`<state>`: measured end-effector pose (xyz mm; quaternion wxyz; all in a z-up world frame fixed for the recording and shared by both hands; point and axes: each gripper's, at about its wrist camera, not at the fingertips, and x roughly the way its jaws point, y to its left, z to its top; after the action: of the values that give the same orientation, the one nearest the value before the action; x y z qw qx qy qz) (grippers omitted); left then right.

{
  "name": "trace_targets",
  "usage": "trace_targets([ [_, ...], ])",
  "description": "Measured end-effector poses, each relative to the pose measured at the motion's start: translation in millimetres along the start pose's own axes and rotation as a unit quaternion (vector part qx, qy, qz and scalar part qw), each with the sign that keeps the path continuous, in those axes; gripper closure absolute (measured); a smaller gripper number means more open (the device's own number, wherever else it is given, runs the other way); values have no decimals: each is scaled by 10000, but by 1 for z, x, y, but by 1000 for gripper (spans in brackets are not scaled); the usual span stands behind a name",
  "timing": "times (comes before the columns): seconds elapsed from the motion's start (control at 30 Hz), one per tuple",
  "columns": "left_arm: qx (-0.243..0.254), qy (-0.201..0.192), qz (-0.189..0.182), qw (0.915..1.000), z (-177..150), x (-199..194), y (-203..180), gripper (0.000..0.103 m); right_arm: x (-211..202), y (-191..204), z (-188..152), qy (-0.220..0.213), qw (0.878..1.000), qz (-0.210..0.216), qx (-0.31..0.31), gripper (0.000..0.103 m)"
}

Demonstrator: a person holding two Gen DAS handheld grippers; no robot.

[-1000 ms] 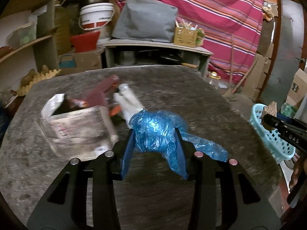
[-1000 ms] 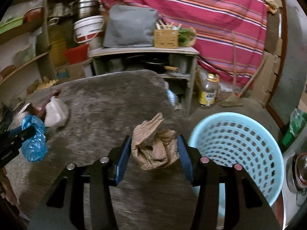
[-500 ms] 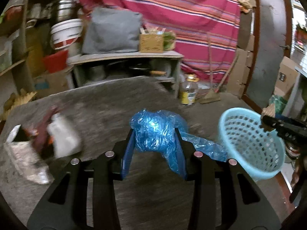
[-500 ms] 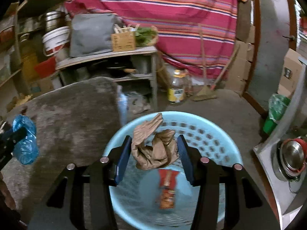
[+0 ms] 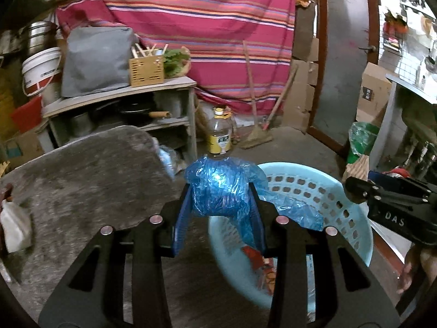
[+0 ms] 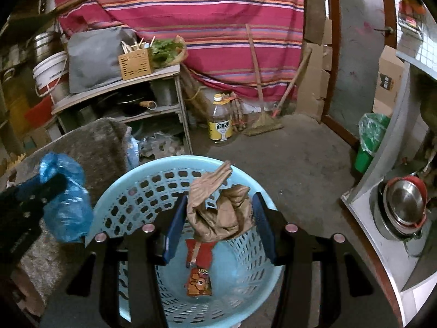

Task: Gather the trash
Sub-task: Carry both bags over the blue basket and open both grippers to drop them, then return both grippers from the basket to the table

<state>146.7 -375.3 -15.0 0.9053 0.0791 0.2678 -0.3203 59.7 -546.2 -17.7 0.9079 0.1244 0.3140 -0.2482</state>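
My left gripper [image 5: 220,205] is shut on a crumpled blue plastic bag [image 5: 221,188], held at the table's right edge beside the light blue basket [image 5: 352,218]. My right gripper [image 6: 220,213] holds crumpled brown paper [image 6: 218,213] directly above the basket's [image 6: 131,188] opening; the jaws look a little wider than before. Red and orange snack wrappers [image 6: 199,268] lie on the basket floor. The left gripper with the blue bag [image 6: 65,205] shows at the left of the right wrist view. The right gripper's body [image 5: 393,202] shows at the right of the left wrist view.
A white bag [image 5: 15,224] lies on the grey table [image 5: 82,177] at the far left. A shelf unit [image 5: 123,109], an oil bottle [image 6: 220,123] and a broom [image 6: 262,123] stand behind. A green bin [image 6: 368,142] and metal bowls [image 6: 404,207] are on the right.
Both grippers swung right from the table toward the basket. The right gripper now hangs over the basket's opening with the paper; the left has reached the table's edge with the blue bag.
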Motion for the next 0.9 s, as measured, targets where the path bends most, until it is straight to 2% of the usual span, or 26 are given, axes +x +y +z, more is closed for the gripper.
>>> trace_targets([
  [0.13, 3, 101, -151, 9998, 1, 14, -11, 62, 1, -8, 0, 17, 9999, 24, 104, 54],
  [0.23, -32, 167, -251, 9995, 2, 20, -12, 56, 1, -9, 0, 16, 9999, 38, 147, 54],
  [0.3, -63, 155, -265, 9995, 2, 19, -11, 40, 1, -8, -1, 32, 9999, 58, 157, 54],
  [0.37, -60, 93, -200, 9997, 3, 18, -11, 32, 3, -6, -1, 69, 9999, 61, 134, 54],
  [0.53, -64, 42, -11, 10000, 1, 9, -1, 18, 6, -2, -3, 143, 9998, 83, 83, 54],
  [0.67, -11, -117, 315, 9994, -2, -5, 13, 7, 8, 8, -2, 180, 9997, 180, 15, 51],
  [0.73, -62, -140, 382, 9992, -4, -12, 23, 6, 9, 16, -3, 201, 9996, 170, -43, 44],
  [0.8, -142, -139, 421, 9989, -5, -18, 33, 6, 9, 22, -3, 186, 9997, 114, -102, 27],
  [0.9, -229, -121, 524, 9983, -8, -31, 52, 6, 8, 30, -2, 163, 9997, 29, -194, 17],
])
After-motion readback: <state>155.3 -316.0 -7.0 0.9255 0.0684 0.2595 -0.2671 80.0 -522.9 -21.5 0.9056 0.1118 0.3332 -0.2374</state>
